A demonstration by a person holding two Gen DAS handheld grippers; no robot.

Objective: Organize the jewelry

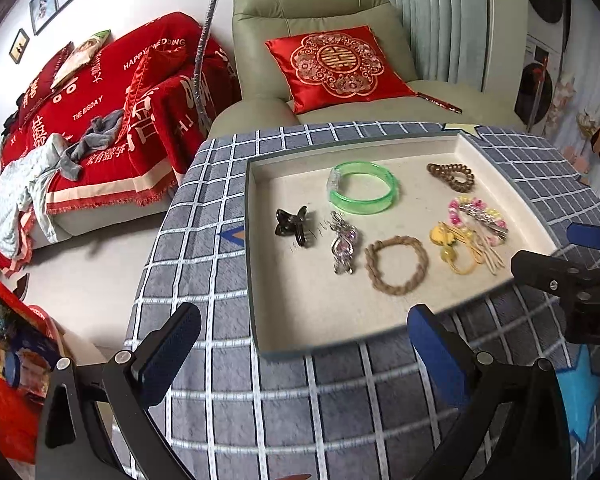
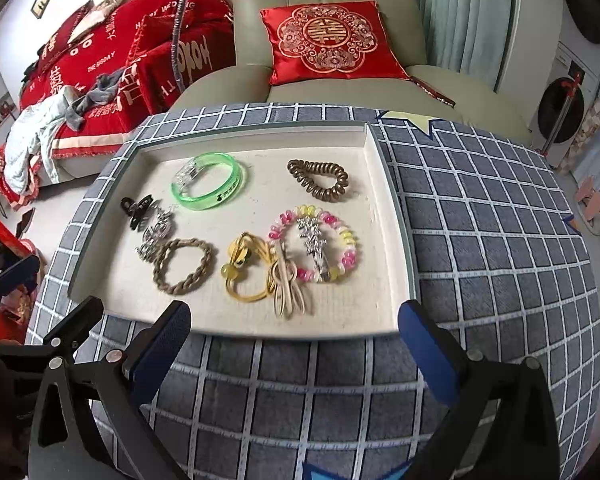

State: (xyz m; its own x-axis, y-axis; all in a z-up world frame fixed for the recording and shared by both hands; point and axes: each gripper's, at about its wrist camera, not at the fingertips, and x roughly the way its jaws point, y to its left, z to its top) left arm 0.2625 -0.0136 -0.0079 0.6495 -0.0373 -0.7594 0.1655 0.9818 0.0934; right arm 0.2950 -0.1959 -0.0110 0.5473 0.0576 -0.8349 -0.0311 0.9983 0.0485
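A cream tray (image 1: 284, 320) (image 2: 340, 320) holds a green bangle (image 1: 364, 193) (image 2: 208, 181), a brown coil hair tie (image 1: 451, 176) (image 2: 319, 181), a black claw clip (image 1: 292, 226) (image 2: 135, 211), a silver pendant (image 1: 342, 246) (image 2: 156, 236), a braided tan bracelet (image 1: 396, 265) (image 2: 182, 266), yellow hair ties (image 1: 454, 248) (image 2: 244, 266) and a pink-yellow bead bracelet (image 1: 480, 216) (image 2: 314, 244) with a silver clip on it. My left gripper (image 1: 304, 352) is open and empty before the tray's near edge. My right gripper (image 2: 296, 344) is open and empty too, and shows in the left wrist view (image 1: 572, 260) beside the tray's right edge.
The tray lies on a table with a grey checked cloth (image 1: 300, 420) (image 2: 480, 240). A green armchair with a red cushion (image 1: 332, 64) (image 2: 328, 40) stands behind it. A sofa under a red cover (image 1: 100, 100) is at the far left.
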